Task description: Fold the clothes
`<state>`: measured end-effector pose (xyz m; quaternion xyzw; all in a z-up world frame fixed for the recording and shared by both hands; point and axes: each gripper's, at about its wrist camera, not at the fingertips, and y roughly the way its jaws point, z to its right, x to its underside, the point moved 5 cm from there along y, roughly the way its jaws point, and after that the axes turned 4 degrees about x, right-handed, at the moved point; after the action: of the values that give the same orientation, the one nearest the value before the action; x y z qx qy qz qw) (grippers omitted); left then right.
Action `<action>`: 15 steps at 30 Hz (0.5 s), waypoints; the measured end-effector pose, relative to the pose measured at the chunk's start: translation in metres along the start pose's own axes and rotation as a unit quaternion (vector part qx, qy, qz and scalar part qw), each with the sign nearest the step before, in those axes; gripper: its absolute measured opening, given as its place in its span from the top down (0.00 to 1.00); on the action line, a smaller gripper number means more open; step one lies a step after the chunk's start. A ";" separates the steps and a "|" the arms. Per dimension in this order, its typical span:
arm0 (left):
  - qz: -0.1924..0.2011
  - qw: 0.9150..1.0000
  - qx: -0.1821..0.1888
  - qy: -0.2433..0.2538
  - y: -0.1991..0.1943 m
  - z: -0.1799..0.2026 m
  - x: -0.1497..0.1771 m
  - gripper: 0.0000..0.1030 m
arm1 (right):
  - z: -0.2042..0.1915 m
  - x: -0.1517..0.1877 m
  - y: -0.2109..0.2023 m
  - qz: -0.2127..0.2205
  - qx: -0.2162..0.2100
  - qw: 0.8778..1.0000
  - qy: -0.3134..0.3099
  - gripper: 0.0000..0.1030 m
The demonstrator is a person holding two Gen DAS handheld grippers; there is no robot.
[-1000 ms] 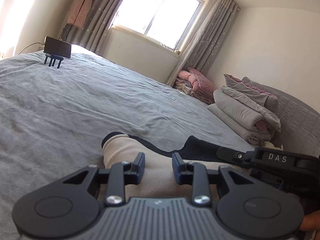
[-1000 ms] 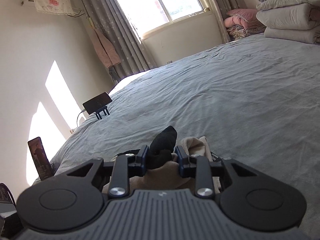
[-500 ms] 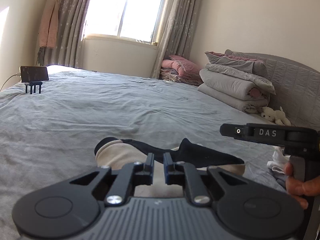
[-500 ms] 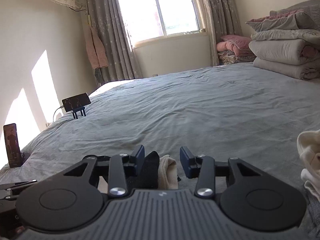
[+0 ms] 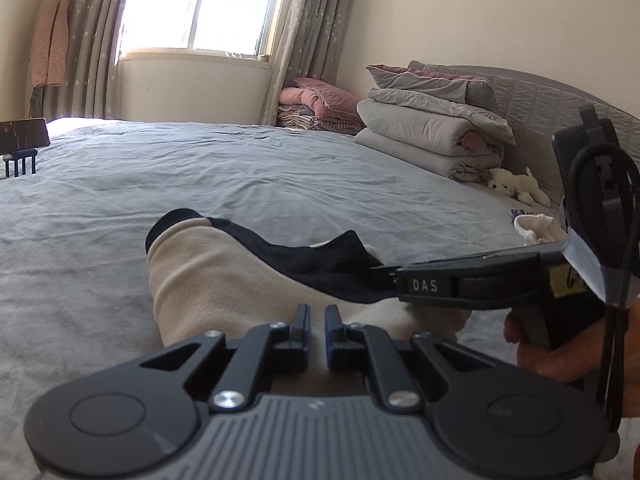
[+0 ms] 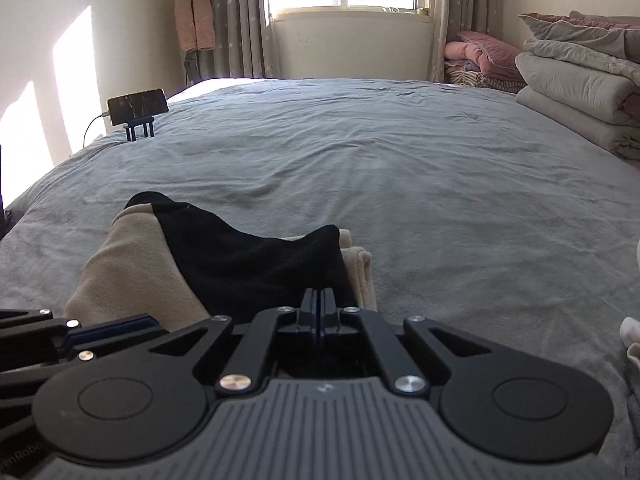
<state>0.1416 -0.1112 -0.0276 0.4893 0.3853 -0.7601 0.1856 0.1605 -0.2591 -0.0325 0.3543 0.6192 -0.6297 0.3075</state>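
A beige garment (image 5: 224, 280) with a black part (image 5: 320, 264) lies on the grey bed sheet (image 5: 240, 176). My left gripper (image 5: 316, 320) is over its near beige edge, jaws shut down to a thin slit with beige cloth in it. From the right, my right gripper (image 5: 380, 274) reaches in and bites the black part. In the right wrist view the same gripper (image 6: 319, 300) has its pads pressed together at the near edge of the black part (image 6: 248, 264); the beige cloth (image 6: 128, 272) spreads to the left, where the left gripper's fingers (image 6: 76, 334) meet it.
A person's hand (image 5: 560, 348) holds the right gripper's handle. White clothes (image 5: 536, 228) lie at the right, a plush toy (image 5: 516, 186) and folded quilts (image 5: 432, 132) beyond. A phone on a stand (image 6: 136, 104) sits at the bed's far left.
Both grippers have closed: the left narrowed over the beige cloth, the right snapped together on the black part. Both views rolled level and the right one sank toward the garment.
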 end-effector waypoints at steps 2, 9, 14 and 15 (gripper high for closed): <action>0.016 1.000 -0.002 -0.022 -0.005 -0.009 -0.010 0.92 | 0.000 0.002 -0.002 0.003 0.001 1.000 0.004 1.00; -0.002 0.997 -0.062 -0.038 0.030 -0.053 -0.026 0.93 | 0.001 0.001 -0.004 0.004 -0.010 1.000 0.013 1.00; -0.014 0.995 -0.089 -0.043 0.051 -0.077 -0.020 0.95 | 0.001 0.000 -0.004 0.004 -0.016 1.000 0.014 1.00; -0.016 0.995 -0.091 -0.044 0.052 -0.079 -0.023 0.96 | 0.000 0.000 -0.004 0.005 -0.016 1.000 0.011 1.00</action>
<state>0.2336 -0.0862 -0.0464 0.4302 0.4521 -0.7455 0.2341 0.1572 -0.2592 -0.0304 0.3593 0.6306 -0.6146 0.3092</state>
